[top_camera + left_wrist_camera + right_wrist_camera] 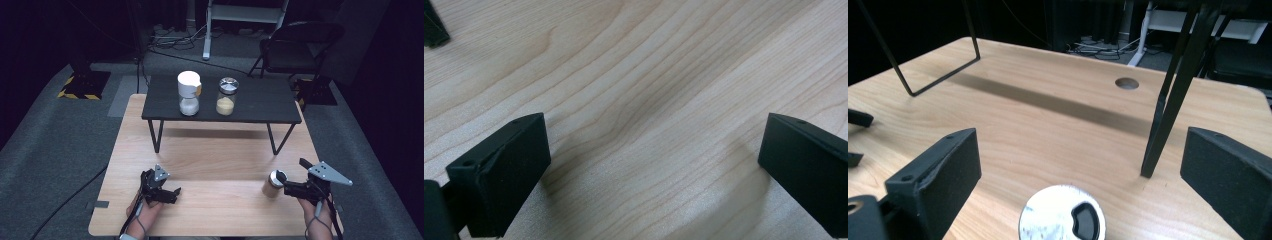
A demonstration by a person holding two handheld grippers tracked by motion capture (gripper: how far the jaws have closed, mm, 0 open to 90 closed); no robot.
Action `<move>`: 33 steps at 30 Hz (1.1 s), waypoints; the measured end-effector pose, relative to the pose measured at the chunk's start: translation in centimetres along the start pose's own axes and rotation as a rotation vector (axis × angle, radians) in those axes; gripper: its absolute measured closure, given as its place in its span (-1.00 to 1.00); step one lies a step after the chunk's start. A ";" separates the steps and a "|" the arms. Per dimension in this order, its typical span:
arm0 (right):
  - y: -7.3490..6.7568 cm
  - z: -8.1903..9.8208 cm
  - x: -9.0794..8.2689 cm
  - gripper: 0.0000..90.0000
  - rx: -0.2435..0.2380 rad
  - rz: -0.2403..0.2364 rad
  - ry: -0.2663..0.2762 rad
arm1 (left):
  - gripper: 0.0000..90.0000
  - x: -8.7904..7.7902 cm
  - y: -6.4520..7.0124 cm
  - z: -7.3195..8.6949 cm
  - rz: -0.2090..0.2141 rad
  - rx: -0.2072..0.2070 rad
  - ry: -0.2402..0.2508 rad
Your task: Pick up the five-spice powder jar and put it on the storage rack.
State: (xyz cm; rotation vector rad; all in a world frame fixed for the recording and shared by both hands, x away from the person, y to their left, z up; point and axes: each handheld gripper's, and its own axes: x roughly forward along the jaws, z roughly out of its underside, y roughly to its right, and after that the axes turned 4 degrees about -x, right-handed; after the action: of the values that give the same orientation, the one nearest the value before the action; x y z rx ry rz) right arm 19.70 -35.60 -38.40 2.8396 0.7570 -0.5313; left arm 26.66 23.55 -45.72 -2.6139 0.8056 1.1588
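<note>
The right tool (283,181) has its jaws spread wide, one on either side of a small jar (273,184) that stands upright on the wooden counter (215,150). In the right gripper view the jar's shiny metal lid (1063,218), with a dark pouring hole in it, sits low between the two black jaws, and neither jaw seems to touch it, though the bottom edge of that view cuts the jar off. The left tool (170,192) is open too, its jaws held apart just over bare wood near the counter's near-left corner, well apart from the jar and gripping nothing. Farther back, a low black shelf (222,106) on thin metal legs stands on the counter. On it are two more jars side by side: a white-capped one (189,93) holding white grains, and a metal-lidded one (227,96) holding yellow grains. Behind the counter a dark folding chair (300,45) stands on the grey carpet
</note>
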 end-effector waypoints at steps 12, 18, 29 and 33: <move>-0.6 3.4 1.4 -0.94 -0.008 0.013 -0.064 | -0.99 0.0 0.0 0.0 -0.001 0.001 0.000; -1.0 4.5 2.0 -0.93 -0.026 0.009 -0.086 | -0.99 0.0 0.0 0.0 -0.001 0.001 0.000; -1.4 6.5 3.4 -0.90 -0.027 0.006 -0.158 | -0.99 0.0 0.0 0.0 -0.002 0.001 0.000; -1.6 7.1 3.9 -0.86 -0.032 0.006 -0.172 | -0.99 0.0 0.0 0.0 -0.001 0.001 0.000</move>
State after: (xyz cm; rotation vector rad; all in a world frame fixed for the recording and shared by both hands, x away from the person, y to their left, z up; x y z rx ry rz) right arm 19.91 -34.16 -46.47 2.7221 0.7184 -0.7444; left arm 26.63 23.54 -45.72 -2.6134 0.8039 1.1577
